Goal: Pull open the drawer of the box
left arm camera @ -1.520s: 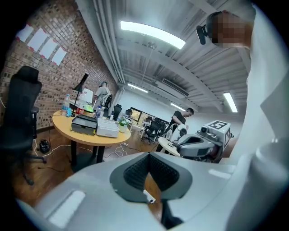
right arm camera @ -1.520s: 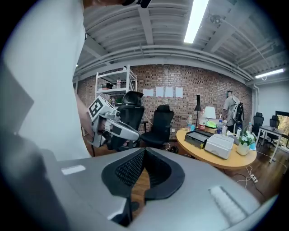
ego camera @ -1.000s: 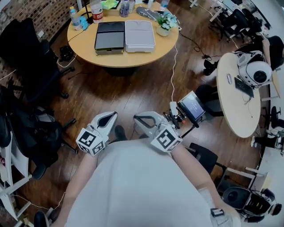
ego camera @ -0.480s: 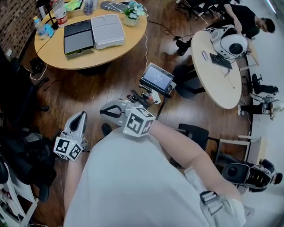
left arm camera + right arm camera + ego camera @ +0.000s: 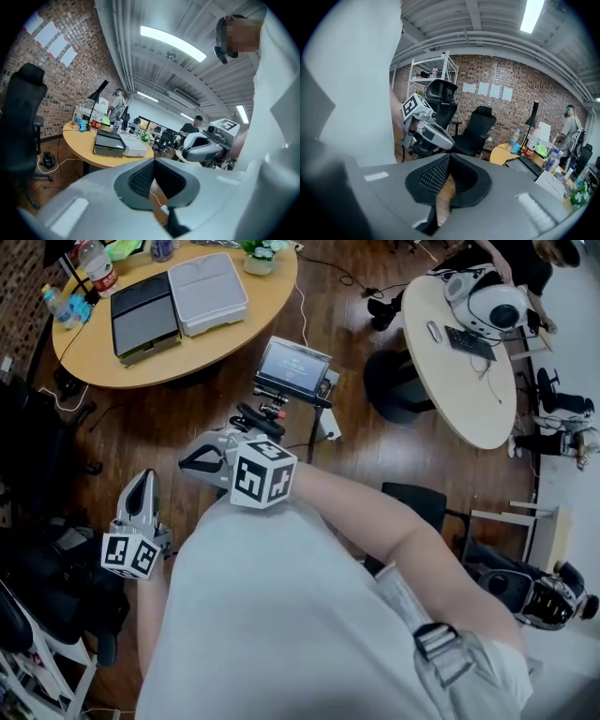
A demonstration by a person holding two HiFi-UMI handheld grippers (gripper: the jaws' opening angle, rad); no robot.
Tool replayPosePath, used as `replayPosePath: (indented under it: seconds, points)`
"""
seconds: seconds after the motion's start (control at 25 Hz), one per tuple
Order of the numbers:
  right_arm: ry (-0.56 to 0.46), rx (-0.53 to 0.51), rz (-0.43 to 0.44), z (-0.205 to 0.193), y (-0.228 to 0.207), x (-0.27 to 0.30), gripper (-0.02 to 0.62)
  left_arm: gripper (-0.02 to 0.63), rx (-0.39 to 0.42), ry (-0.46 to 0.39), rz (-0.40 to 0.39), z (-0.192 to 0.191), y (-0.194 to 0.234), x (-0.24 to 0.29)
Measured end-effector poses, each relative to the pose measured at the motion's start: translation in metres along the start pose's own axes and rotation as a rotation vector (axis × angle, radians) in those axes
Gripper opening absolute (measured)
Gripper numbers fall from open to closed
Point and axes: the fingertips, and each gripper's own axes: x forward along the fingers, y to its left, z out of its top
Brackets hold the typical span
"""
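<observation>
The dark box (image 5: 143,318) lies on the round wooden table (image 5: 234,329) at the upper left of the head view, beside a pale grey box (image 5: 208,292). In the left gripper view the dark box (image 5: 108,144) shows far off, its front face toward me. Both grippers hang close to the person's body, far from the table. My left gripper (image 5: 142,480) is low at the left, shut and holding nothing (image 5: 153,161). My right gripper (image 5: 192,463) crosses in front of the chest, jaws together and empty (image 5: 449,157).
A monitor on a stand (image 5: 293,367) rises between me and the table. Black office chairs (image 5: 37,427) crowd the left side. A second round table (image 5: 459,362) at the right carries a white device (image 5: 497,306). Bottles (image 5: 97,266) and a plant (image 5: 256,259) sit at the table's far rim.
The head view has swung right, so the table slid to the upper left. The right gripper moved left across the body and the left gripper dropped low at the left. Both jaws stayed together.
</observation>
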Motion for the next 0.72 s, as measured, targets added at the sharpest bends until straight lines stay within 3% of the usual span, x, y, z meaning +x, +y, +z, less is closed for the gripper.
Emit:
replayPosePath:
  seconds: [0.24, 0.36, 0.52, 0.72]
  points:
    - [-0.008, -0.016, 0.007, -0.016, -0.044, -0.004, 0.006, 0.006, 0.015, 0.015, 0.044, 0.008, 0.018, 0.038]
    - [0.024, 0.04, -0.029, -0.041, -0.056, -0.019, 0.006, 0.006, 0.013, 0.067, 0.027, -0.004, 0.01, 0.06]
    - [0.043, 0.093, -0.074, -0.061, -0.104, -0.026, 0.006, 0.006, 0.007, 0.069, 0.052, 0.019, 0.032, 0.097]
    - [0.043, 0.077, -0.08, -0.075, -0.144, -0.02, 0.006, 0.006, 0.029, 0.108, 0.077, 0.037, 0.059, 0.13]
